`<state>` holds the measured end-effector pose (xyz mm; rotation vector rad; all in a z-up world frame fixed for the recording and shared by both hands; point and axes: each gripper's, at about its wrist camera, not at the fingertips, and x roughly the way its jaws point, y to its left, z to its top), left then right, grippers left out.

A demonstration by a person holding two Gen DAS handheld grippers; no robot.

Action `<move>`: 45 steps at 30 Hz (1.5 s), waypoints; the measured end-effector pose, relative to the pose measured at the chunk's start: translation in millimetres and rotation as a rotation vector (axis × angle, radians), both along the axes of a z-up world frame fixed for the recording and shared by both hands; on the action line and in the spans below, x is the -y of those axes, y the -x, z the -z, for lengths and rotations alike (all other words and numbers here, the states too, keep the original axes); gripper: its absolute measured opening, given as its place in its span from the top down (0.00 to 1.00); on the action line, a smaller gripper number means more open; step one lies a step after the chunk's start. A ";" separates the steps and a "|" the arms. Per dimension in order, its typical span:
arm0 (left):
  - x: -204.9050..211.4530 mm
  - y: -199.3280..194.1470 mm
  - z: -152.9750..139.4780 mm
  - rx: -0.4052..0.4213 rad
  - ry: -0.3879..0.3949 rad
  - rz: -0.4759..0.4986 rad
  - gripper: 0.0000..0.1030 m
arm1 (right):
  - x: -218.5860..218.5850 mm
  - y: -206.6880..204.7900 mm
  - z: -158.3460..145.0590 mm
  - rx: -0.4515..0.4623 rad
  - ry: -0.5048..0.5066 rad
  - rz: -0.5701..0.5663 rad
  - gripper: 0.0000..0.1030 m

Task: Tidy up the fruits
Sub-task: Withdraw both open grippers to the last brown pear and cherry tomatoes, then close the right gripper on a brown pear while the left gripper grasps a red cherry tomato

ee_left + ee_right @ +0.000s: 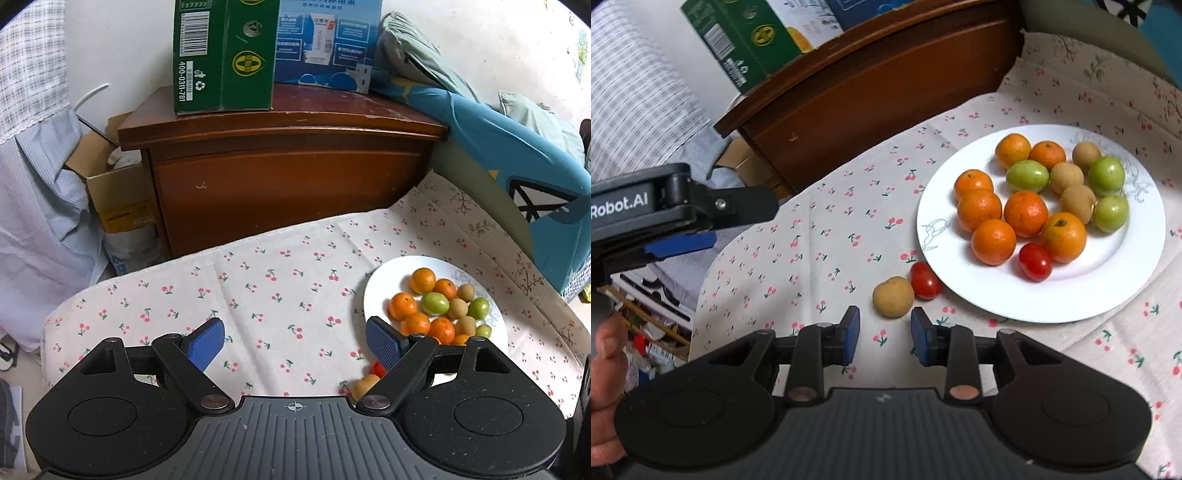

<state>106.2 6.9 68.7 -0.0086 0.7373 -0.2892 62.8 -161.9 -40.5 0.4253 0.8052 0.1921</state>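
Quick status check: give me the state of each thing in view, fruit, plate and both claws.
Plate: upright on the cloth, loaded with fruit.
Oranges: seven, on the plate.
Green fruits: three, on the plate.
Tan fruits: three on the plate.
Red tomato: on the plate.
Second tomato: off the plate, on the cloth by the rim.
Loose tan fruit: on the cloth, touching that tomato.
Left claw: wide open, empty.
Right claw: narrowly open, empty, just short of the loose tan fruit.

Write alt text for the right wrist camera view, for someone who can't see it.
The right gripper, blue pads slightly apart and empty, points at a tan round longan and a red cherry tomato lying on the cherry-print cloth, just outside a white round plate. The plate holds oranges, green fruits, longans and another tomato.
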 end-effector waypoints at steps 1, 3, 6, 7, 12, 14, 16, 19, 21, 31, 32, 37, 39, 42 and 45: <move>-1.0 -1.7 -0.7 0.000 0.001 -0.003 0.18 | -1.3 -1.4 1.2 -0.006 -0.002 0.016 0.69; -2.4 -4.5 -2.1 0.007 -0.003 -0.010 0.18 | -3.9 -4.0 4.2 -0.012 -0.004 0.033 0.69; -5.1 -7.1 -2.9 0.013 -0.010 -0.017 0.18 | -9.0 -7.5 8.1 -0.022 -0.002 0.063 0.69; -5.7 -7.8 -2.6 0.010 -0.013 -0.016 0.18 | -9.7 -8.7 9.1 -0.024 -0.004 0.072 0.69; -6.8 -9.6 -0.7 0.008 -0.026 -0.011 0.18 | -12.2 -12.9 10.9 -0.022 -0.017 0.124 0.68; -6.1 -10.3 0.3 0.006 -0.036 -0.007 0.18 | -12.5 -14.8 11.4 -0.023 -0.022 0.134 0.68; -6.0 -10.6 0.9 0.007 -0.041 -0.009 0.18 | -12.0 -15.0 11.4 -0.030 -0.038 0.151 0.68; -6.2 -10.4 0.4 0.009 -0.039 -0.007 0.18 | -10.4 -14.6 11.0 -0.036 -0.073 0.163 0.63; -6.4 -9.3 -0.1 0.011 -0.037 -0.007 0.18 | -10.5 -14.7 10.6 -0.035 -0.078 0.168 0.59; -5.8 -9.3 2.9 0.003 -0.050 -0.001 0.18 | -18.7 -16.2 10.7 -0.030 -0.012 0.199 0.75; -5.5 -9.6 3.7 -0.001 -0.053 0.003 0.18 | -18.8 -16.2 10.2 -0.030 -0.007 0.192 0.75; -0.7 -9.6 11.9 -0.013 -0.084 0.035 0.18 | -10.8 -7.8 7.2 -0.058 0.000 0.167 0.75; 4.2 -8.1 17.5 -0.014 -0.114 0.062 0.18 | -6.5 -1.8 4.9 -0.079 0.006 0.157 0.75; 11.0 -3.6 25.2 -0.014 -0.142 0.120 0.18 | -0.8 8.1 0.7 -0.092 0.025 0.130 0.75; 19.0 2.4 32.7 -0.002 -0.178 0.187 0.18 | 5.2 19.2 -4.6 -0.084 0.051 0.110 0.75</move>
